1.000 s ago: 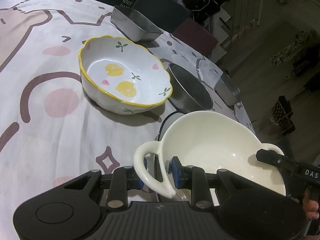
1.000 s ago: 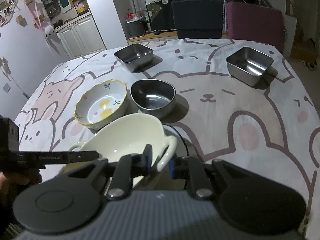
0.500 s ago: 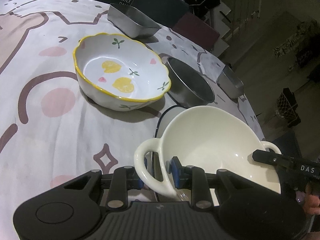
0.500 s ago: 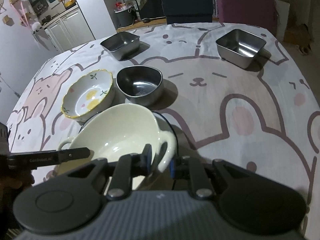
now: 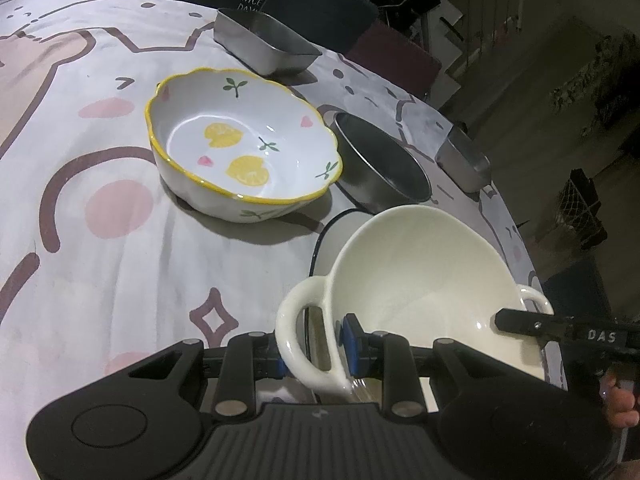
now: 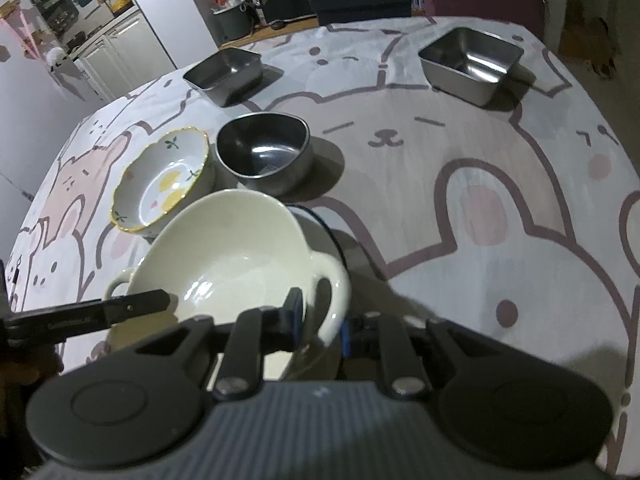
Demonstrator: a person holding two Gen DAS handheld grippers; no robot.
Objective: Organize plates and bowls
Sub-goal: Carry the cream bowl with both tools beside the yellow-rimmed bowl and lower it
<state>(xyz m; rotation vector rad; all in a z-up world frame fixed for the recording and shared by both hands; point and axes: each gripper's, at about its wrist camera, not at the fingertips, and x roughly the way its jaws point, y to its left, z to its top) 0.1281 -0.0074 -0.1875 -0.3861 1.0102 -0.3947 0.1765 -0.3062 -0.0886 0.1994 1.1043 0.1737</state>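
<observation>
A cream two-handled bowl (image 5: 420,280) is held between both grippers above a dark-rimmed white plate (image 5: 332,232). My left gripper (image 5: 314,346) is shut on the bowl's left handle. My right gripper (image 6: 320,320) is shut on the other handle; the bowl (image 6: 224,264) tilts slightly. The plate's rim (image 6: 320,220) peeks out beyond the bowl. A lemon-patterned bowl with a yellow rim (image 5: 240,148) (image 6: 164,180) sits on the table to the left. A round steel bowl (image 5: 380,168) (image 6: 264,156) stands beside it.
Two square steel containers stand further back: one at the far left (image 5: 264,40) (image 6: 224,74), one at the far right (image 6: 470,62) (image 5: 464,156). The cartoon-print tablecloth (image 6: 480,200) covers the table. Chairs stand behind the far edge.
The cream bowl has been raised and carried a little away from the steel bowl, both grippers still holding its handles. More of the plate rim shows beneath it.
</observation>
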